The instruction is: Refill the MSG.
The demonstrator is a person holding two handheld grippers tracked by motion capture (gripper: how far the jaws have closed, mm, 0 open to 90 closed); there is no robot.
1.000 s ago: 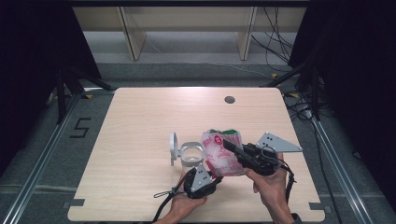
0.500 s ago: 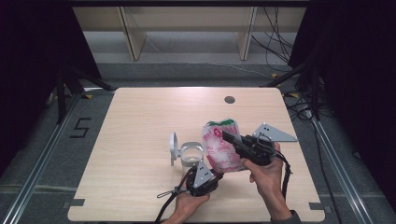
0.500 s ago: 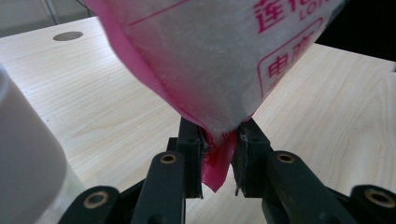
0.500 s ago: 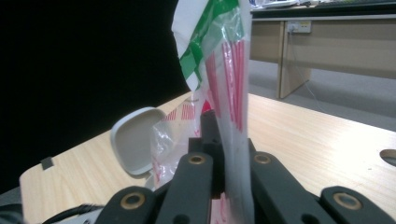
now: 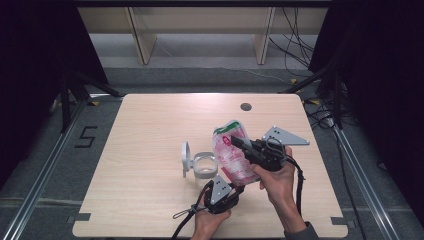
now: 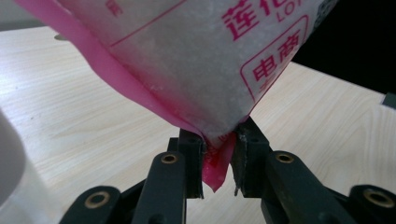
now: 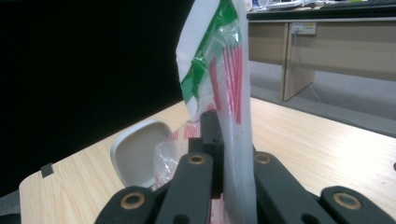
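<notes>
1. High view: the pink-and-white bag (image 5: 233, 155) is held up off the desk (image 5: 150, 130), just right of the clear lidded container (image 5: 202, 165), which stands with its lid open.
2. Left tool (image 5: 231, 192) sits below the bag; the left gripper view has its jaws pinching the bag's bottom pink corner (image 6: 217, 161), and they have just been closing on it.
3. Right tool (image 5: 239, 143) clamps the bag's upper part from the right, jaws tight on the film (image 7: 233, 154).
4. Right gripper view: the green-striped top rises above the jaws, with the container's white lid (image 7: 140, 154) behind, left of the bag.
</notes>
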